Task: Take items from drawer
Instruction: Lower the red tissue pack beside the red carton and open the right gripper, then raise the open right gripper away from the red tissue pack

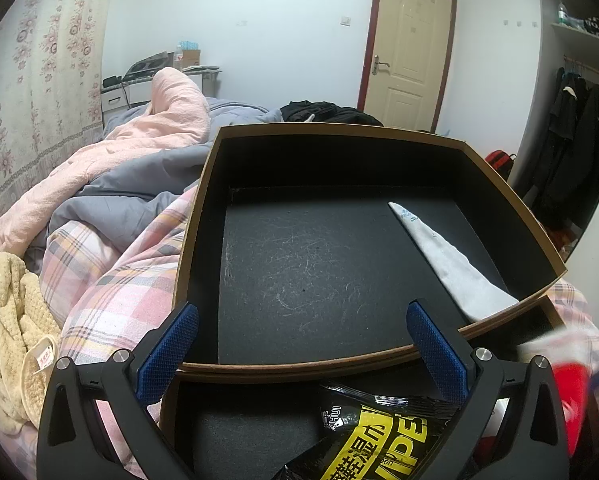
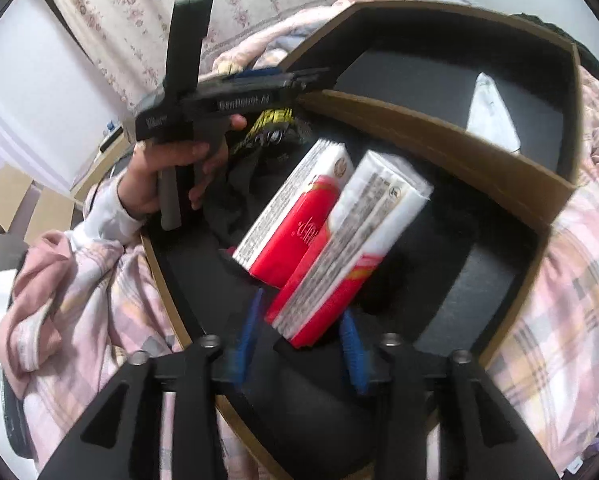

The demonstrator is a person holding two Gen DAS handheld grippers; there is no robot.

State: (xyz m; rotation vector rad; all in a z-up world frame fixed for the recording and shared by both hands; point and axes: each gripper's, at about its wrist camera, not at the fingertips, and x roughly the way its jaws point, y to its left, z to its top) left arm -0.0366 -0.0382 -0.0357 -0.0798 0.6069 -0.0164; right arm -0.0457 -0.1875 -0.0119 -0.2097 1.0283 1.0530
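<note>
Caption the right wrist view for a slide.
Right gripper open around red-and-white tissue packs in the black-lined cardboard drawer; left gripper hovers nearby.

Blurred by motion: the tissue packs (image 2: 331, 240), print unreadable. Cut off at six o'clock: the black-and-yellow wipes pack (image 1: 379, 440), lettering partial. Smeared at four o'clock in the left wrist view: a red-and-white shape (image 1: 567, 384), identity unclear. Partly hidden behind the tray wall: the grey sock (image 1: 455, 268).

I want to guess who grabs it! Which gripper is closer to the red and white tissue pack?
Right. The right gripper has the nearer red and white tissue pack between its open fingers. The left gripper hovers open farther back, over the drawer's edge.
</note>
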